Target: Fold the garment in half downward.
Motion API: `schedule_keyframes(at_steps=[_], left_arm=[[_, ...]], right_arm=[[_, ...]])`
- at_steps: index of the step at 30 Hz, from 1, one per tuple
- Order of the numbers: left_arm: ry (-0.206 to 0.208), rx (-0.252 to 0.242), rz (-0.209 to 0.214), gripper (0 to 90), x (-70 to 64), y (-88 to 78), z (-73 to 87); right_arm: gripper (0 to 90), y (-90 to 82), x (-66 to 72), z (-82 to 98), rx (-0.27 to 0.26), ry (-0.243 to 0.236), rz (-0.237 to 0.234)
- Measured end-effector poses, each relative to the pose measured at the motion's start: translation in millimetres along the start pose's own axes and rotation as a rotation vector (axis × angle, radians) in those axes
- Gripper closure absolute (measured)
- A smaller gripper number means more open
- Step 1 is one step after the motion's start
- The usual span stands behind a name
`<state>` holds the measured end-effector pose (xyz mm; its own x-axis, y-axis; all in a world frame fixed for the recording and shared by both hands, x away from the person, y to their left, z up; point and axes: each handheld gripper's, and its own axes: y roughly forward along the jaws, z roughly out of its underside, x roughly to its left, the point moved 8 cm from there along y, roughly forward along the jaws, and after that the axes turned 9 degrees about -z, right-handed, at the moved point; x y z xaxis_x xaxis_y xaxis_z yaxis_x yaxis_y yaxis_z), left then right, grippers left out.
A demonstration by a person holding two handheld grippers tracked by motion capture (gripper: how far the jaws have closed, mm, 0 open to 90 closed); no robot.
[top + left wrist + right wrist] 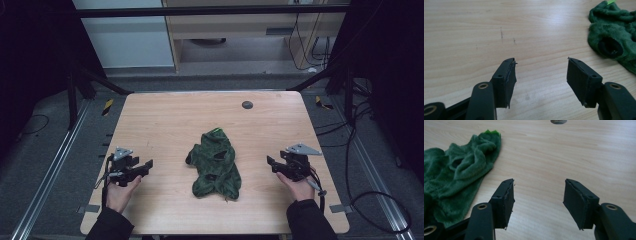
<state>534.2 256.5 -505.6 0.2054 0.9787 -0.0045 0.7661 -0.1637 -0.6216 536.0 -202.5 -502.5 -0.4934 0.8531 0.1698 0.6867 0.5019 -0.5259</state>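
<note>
- I hold my left gripper [148, 164] in my left hand [121, 192], near the left edge of the wooden table [165, 115]; its jaws are wide apart and there is nothing between them, just bare wood.
- I hold my right gripper [270, 161] in my right hand [299, 188], near the right edge of the table; its jaws are wide apart too, and they hold nothing.
- Both grippers point in toward the middle of the table, one at each side; each has a grey three-cornered plate on top, and a black cable hangs down from each.
- A fuzzy green cloth thing [215, 164] lies in a soft heap in the middle of the table, between my two grippers and well apart from both; it has a tiny bright green bit at its far end.
- In my left gripper view the green cloth thing [614, 32] sits off to the upper right, not touching my jaws; I can see a round dark hole in it, like an opening with a black rim.
- In my right gripper view the green cloth thing [456, 175] lies to the left, near my left jaw but not touching it; it looks crumpled and folded over.
- A small dark round spot [247, 104] sits on the table at the far side, past the cloth; I cannot tell what it is.
</note>
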Motion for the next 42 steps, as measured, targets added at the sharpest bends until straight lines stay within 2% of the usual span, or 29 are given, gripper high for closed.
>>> schedule_keyframes(at_steps=[5,6,9,11,12,15,18,26,31,37,42], left_arm=[[0.027,-0.027,0.009,41.0,-4.4,1.1,-13.3],[0.036,-0.037,0.001,41.2,-6.6,3.0,-19.8],[0.031,-0.042,0.021,42.2,-12.6,7.3,-28.5],[0.033,-0.041,0.025,42.8,-14.8,9.1,-31.4],[0.032,-0.049,0.037,42.9,-19.8,12.4,-37.9],[0.036,-0.055,0.048,43.3,-25.6,14.9,-44.3],[0.038,-0.066,0.072,43.5,-38.1,19.3,-55.0],[0.081,-0.083,0.081,44.2,-57.1,30.7,-69.6],[0.106,-0.083,0.093,45.5,-66.2,37.8,-76.6],[0.099,-0.065,0.123,47.1,-74.3,49.6,-82.5],[0.092,-0.056,0.147,47.9,-80.8,59.2,-86.7]], right_arm=[[43.0,3.4,2.9,-12.4,-0.016,-0.003,-0.015],[43.6,5.2,6.7,-19.0,-0.022,-0.003,-0.023],[44.7,9.7,12.4,-27.1,-0.032,0.002,-0.058],[44.9,11.3,13.8,-29.7,-0.030,-0.007,-0.058],[45.6,14.8,16.0,-34.8,-0.028,-0.024,-0.059],[46.1,17.9,18.4,-39.7,-0.027,-0.028,-0.062],[46.8,26.2,22.8,-51.2,-0.033,-0.034,-0.070],[46.8,40.2,31.7,-64.3,-0.026,-0.056,-0.084],[48.4,48.2,34.1,-71.3,-0.030,-0.052,-0.099],[51.4,60.8,33.5,-75.1,-0.016,-0.042,-0.111],[52.8,72.0,34.5,-76.9,0.000,-0.052,-0.114]])
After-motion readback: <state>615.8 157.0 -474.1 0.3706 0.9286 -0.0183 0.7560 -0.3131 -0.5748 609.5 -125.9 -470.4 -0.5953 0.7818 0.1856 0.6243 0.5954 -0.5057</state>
